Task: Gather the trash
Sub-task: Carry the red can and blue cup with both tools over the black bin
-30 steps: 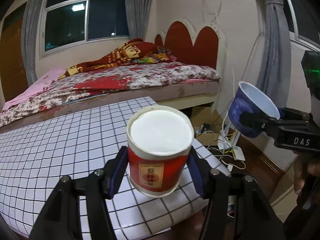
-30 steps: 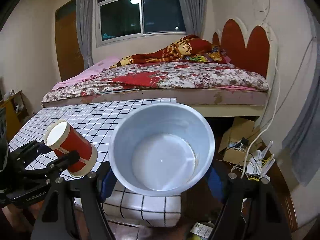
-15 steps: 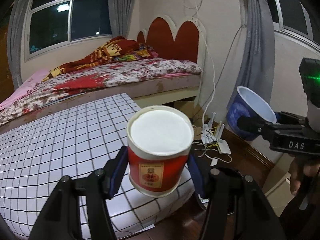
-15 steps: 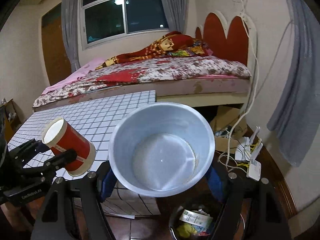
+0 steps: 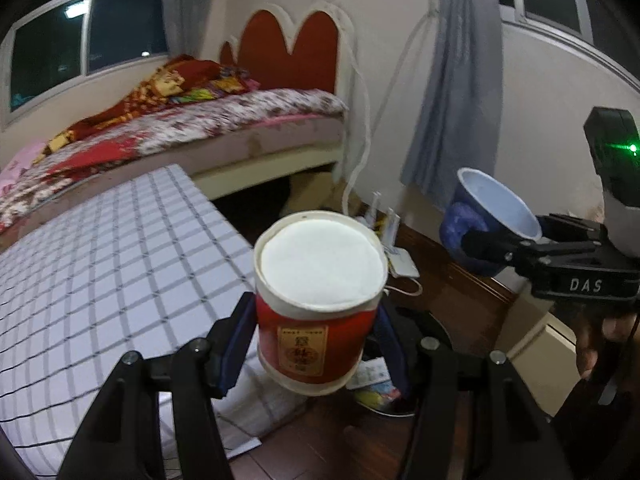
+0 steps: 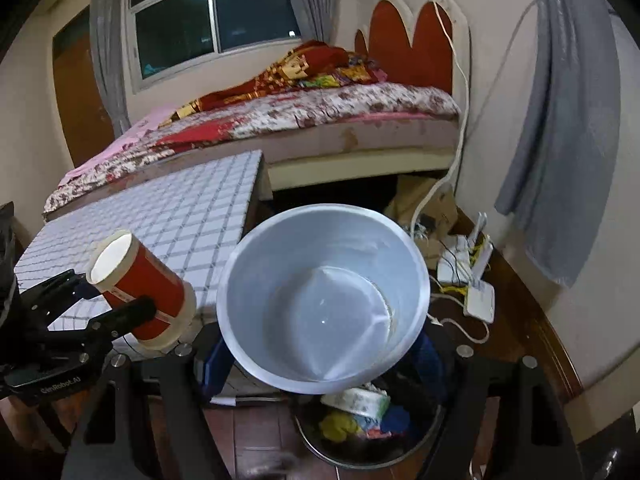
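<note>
Two pieces of trash are in hand, both mid-carry toward the bin. L gripper [image 5: 316,344] has its fingers clamped on the sides of a red paper cup [image 5: 316,300], tipped so its white mouth faces the cam. R gripper [image 6: 320,356] has its fingers clamped on a pale blue plastic bowl [image 6: 324,296], empty inside as far as shows. Bowl hangs right above the trash bin [image 6: 420,436] on the floor, which already holds wrappers & scraps. Cup is beside it, over the edge of the checkered desk [image 6: 168,216], not over the bin.

Step, as I read it: transport done for R, nearly done for L; release not yet made.

Next move calls for: R fingers parting w/ the bowl centred over the bin mouth, maybe a bit lower so it doesn't bounce off the rim. Then L swings the cup across over the bin & lets go. Keep the 2 grippers from bumping, they're close.
</note>
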The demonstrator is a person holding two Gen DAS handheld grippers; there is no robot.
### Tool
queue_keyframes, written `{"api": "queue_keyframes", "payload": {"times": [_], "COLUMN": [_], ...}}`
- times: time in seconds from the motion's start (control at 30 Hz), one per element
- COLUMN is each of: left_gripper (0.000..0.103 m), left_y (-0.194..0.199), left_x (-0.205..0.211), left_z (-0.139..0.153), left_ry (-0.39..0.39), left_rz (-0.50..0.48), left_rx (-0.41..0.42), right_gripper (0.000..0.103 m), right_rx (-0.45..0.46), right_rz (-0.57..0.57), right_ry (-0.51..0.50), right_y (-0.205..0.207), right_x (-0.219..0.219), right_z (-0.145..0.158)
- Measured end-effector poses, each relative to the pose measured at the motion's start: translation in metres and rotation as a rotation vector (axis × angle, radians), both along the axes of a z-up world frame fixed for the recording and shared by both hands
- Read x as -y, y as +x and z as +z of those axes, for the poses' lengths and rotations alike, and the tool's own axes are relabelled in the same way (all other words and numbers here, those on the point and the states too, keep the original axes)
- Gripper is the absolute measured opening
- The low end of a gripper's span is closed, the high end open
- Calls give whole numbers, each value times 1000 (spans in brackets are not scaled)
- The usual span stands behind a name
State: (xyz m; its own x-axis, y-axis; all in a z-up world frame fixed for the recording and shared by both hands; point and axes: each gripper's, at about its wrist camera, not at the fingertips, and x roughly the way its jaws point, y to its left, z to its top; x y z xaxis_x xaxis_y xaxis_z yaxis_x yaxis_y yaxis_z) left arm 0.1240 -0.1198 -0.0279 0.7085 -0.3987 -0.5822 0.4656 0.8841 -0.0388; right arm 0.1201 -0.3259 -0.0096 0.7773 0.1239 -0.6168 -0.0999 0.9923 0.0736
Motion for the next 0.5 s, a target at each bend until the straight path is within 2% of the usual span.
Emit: {"api": "queue_keyframes", "payload": {"times": [0.27, 0.5], "left_gripper": [59, 59], "left_y": [0, 6], "left_x": [37, 63], "left_z": [-28, -55], "left_ry": [7, 18], "left_rz": [-85, -153], "left_rx": [-76, -148], "right_gripper": [77, 77], "right_rx": [-77, -166], "right_rz": [-26, 22], "right_ry": [20, -23], "right_y": [-8, 0], "right_x": [40, 61], "right_z": [-32, -74]}}
